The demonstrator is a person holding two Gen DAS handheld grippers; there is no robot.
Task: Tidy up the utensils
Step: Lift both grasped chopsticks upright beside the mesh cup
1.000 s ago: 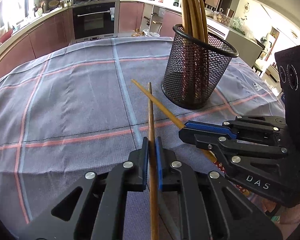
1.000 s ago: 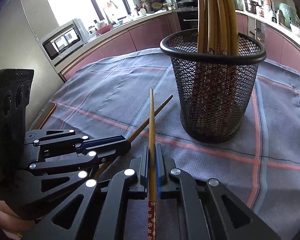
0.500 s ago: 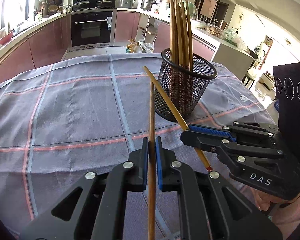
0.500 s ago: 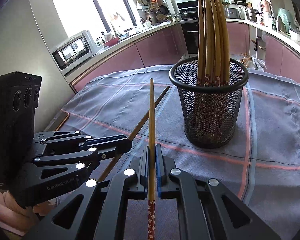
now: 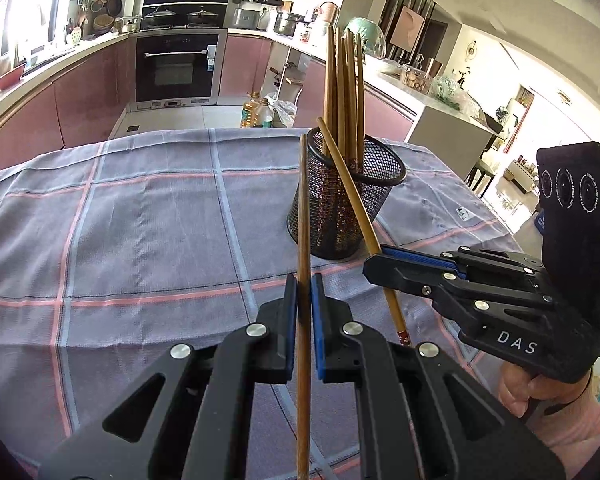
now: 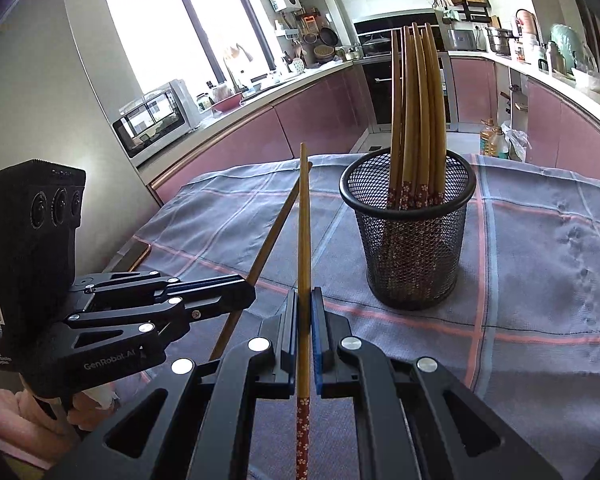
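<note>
- Left tool point(image 5: 304, 284) clamps a bamboo chopstick point(image 5: 303, 208).
- Right tool point(image 6: 305, 300) grips another chopstick point(image 6: 303, 220).
- Mesh holder point(image 6: 414, 256) of chopsticks stands beyond on the checked worktop point(image 6: 540, 264).

A grey checked cloth point(image 5: 148, 216) is spread over the worktop. A built-in oven point(image 5: 176, 66) is seen among pink cabinets point(image 6: 228, 148); a microwave point(image 6: 156, 116) is set beneath the window point(image 6: 172, 32).
</note>
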